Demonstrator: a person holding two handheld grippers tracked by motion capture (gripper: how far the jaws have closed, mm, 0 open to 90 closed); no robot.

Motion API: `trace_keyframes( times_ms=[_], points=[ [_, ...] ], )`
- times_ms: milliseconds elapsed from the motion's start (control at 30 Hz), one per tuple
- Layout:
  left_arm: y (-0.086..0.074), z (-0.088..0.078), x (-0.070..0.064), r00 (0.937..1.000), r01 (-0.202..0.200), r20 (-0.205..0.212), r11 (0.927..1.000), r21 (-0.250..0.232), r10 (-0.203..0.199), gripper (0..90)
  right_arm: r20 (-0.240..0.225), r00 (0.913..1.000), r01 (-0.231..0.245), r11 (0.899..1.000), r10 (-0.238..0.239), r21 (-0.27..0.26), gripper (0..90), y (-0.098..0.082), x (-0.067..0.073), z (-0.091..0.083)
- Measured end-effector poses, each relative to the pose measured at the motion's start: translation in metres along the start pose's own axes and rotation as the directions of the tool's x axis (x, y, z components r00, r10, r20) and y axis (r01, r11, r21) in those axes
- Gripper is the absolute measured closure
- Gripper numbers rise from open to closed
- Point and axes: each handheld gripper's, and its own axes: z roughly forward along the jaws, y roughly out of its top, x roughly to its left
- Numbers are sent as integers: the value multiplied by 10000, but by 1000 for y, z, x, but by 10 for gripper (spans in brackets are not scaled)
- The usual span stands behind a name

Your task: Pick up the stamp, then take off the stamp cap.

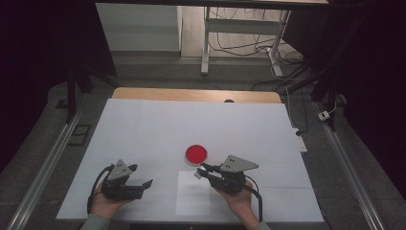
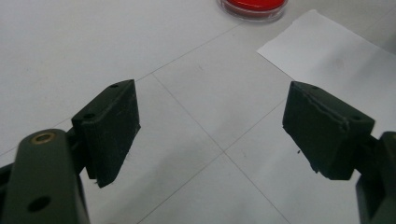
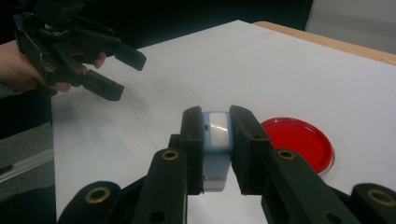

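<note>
My right gripper (image 1: 201,171) (image 3: 217,122) is shut on a small pale-blue block with a white face (image 3: 217,140). It holds the block just above the table, over the far edge of a white paper sheet (image 1: 193,196). A round red dish with a clear rim (image 1: 196,154) (image 3: 299,142) lies flat just beyond and to the right of the block. My left gripper (image 1: 142,175) (image 2: 210,126) hovers low at the front left, open, with nothing but bare table between its pads. The left gripper (image 3: 125,74) also shows at the upper left of the right gripper view.
The white table top (image 1: 143,129) has a wooden strip along its far edge (image 1: 196,95). In the left gripper view, the paper sheet (image 2: 336,51) lies ahead to the right and the red dish (image 2: 252,7) is at the top edge. Desk legs and cables stand on the floor beyond.
</note>
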Motion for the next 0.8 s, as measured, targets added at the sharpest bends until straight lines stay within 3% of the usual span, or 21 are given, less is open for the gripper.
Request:
trace_keyframes(
  times_ms=[800],
  points=[
    [18,6,-24,9979,-589,262,9977,-342,598,188,120,9999,-40,9999,41,-117,755,0,-3,-1]
  ],
)
